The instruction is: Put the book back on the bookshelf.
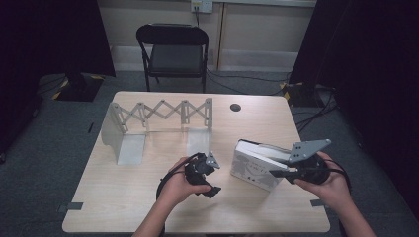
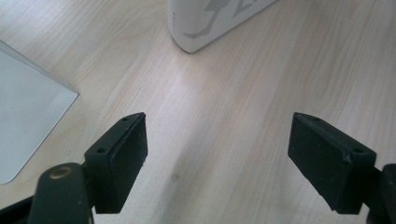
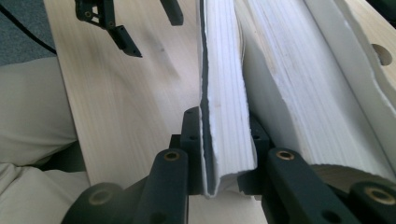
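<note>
the thick white paperback book [image 1: 257, 168] lies near the front right corner of the pale wooden table [image 1: 123, 197], its spine toward the middle and its page edges toward the right edge. the right gripper [image 1: 284, 173] is clamped on the book's cover together with a sheaf of its top pages: in the right gripper view the two black jaws squeeze that bundle [image 3: 226, 116] from both sides, and the rest of the page block [image 3: 289, 88] fans away beside it. the book looks partly opened or lifted by its top layer, while the expandable metal bookend rack [image 1: 158, 116] stands open along the back left part of the table, well apart from the book.

the step in hand appears to be raising the book so it can be stood up. to do it well, the grip ought to take in the whole block or sit closer to the spine, since holding by the cover and a few pages may let the heavy remainder sag and strain the binding.

the right hand [image 1: 326, 182] holds its tool roughly level, jaws pointing left across the table. the left gripper [image 1: 205, 173] hovers just left of the book with its jaws spread wide and holding nothing; in the left gripper view its jaws look down at bare wood with the book's corner [image 2: 210, 23] ahead. the left hand [image 1: 180, 185] is cupped around it, wrist bent inward, well placed to steady the spine.
</note>
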Motion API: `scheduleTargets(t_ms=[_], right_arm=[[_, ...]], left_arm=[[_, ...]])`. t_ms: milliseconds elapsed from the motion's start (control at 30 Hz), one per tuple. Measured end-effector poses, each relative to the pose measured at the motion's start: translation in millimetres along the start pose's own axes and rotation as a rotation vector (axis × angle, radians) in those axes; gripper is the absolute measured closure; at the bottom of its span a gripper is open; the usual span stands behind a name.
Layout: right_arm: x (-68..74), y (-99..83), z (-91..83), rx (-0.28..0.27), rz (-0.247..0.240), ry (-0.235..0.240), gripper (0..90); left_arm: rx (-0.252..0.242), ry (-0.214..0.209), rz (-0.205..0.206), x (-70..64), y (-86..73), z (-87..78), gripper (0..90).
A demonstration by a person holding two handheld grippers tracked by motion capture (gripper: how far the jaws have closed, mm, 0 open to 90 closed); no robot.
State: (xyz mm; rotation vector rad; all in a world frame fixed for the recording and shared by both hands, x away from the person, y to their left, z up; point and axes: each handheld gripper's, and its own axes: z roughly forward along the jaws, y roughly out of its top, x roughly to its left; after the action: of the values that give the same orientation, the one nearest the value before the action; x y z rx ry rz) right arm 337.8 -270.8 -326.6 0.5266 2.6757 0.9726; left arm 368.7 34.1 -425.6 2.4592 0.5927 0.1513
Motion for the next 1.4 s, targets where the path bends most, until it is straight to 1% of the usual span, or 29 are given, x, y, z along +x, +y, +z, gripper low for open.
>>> scheduleTargets(t_ms=[67,100,233,267,333,400,433,500,533,600,633,700,800,833,933,967,1000,1033,1067,1133,1167,1267,1400], right_arm=[[2.0,-1.2,-1.3,-0.005,0.004,0.007,76.4],[3.2,-1.4,-1.7,-0.005,0.001,0.009,76.4],[7.1,-2.6,-4.5,-0.006,-0.006,0.029,76.4],[8.2,-3.0,-5.4,-0.005,-0.007,0.034,76.5],[9.8,-4.7,-7.1,-0.009,0.0,0.045,76.4],[10.2,-7.3,-8.5,-0.016,-0.001,0.051,76.4],[10.2,-8.5,-9.0,-0.018,0.001,0.052,76.4],[10.0,-9.9,-9.5,-0.025,0.005,0.053,76.4],[9.7,-9.9,-9.4,-0.026,0.007,0.054,76.4],[9.1,-9.3,-9.3,-0.025,0.005,0.053,76.5],[8.4,-9.5,-9.1,-0.028,0.005,0.053,76.5],[7.4,-9.9,-9.2,-0.029,0.009,0.053,76.4],[6.5,-10.5,-9.1,-0.034,0.017,0.051,76.4],[6.3,-10.8,-9.1,-0.036,0.023,0.051,76.4],[6.7,-10.2,-9.0,-0.032,0.018,0.048,76.4],[6.5,-10.3,-9.0,-0.032,0.019,0.049,76.4],[6.3,-10.4,-9.0,-0.032,0.019,0.049,76.4],[5.9,-10.5,-9.1,-0.032,0.022,0.05,76.4],[5.5,-10.4,-9.1,-0.032,0.022,0.05,76.4],[4.8,-10.2,-8.9,-0.032,0.02,0.05,76.4],[4.6,-10.3,-9.0,-0.03,0.021,0.05,76.4],[3.5,-10.5,-8.9,-0.032,0.023,0.055,76.4],[2.2,-10.5,-8.8,-0.033,0.032,0.057,76.4]], left_arm=[[0.003,-0.003,0.007,-0.8,1.3,-0.5,19.8],[0.001,-0.005,0.004,-1.6,1.8,-0.6,19.8],[0.005,-0.002,0.011,-3.2,4.2,-2.5,19.9],[0.0,-0.005,0.006,-3.8,5.0,-3.0,19.8],[0.002,-0.015,0.014,-4.6,6.9,-3.7,19.5],[0.006,-0.022,0.012,-4.8,9.0,-4.0,19.1],[0.009,-0.024,0.022,-4.8,10.2,-4.0,19.0],[0.012,-0.026,0.022,-5.1,12.7,-4.1,18.5],[0.019,-0.028,0.028,-4.6,14.0,-4.7,18.6],[0.015,-0.031,0.027,-4.7,16.0,-5.2,18.6],[0.017,-0.034,0.035,-4.0,17.2,-5.9,18.6],[0.011,-0.041,0.029,-3.3,19.3,-6.7,18.6],[0.02,-0.04,0.039,-2.2,23.0,-7.3,18.6],[0.018,-0.044,0.033,-2.1,24.3,-7.1,18.6],[0.023,-0.045,0.044,-1.6,28.5,-7.2,18.1],[0.022,-0.047,0.039,-1.8,29.8,-7.6,17.8],[0.021,-0.055,0.046,-1.3,31.5,-8.2,17.8],[0.018,-0.061,0.038,-1.6,33.0,-8.7,17.6],[0.02,-0.06,0.048,-0.9,35.0,-9.5,17.5],[0.022,-0.07,0.052,-0.6,39.3,-11.1,17.5],[0.022,-0.066,0.058,-0.2,41.6,-11.8,17.5],[0.02,-0.07,0.065,-0.5,48.8,-13.6,17.5],[0.021,-0.069,0.085,-1.0,58.9,-15.6,17.4]])
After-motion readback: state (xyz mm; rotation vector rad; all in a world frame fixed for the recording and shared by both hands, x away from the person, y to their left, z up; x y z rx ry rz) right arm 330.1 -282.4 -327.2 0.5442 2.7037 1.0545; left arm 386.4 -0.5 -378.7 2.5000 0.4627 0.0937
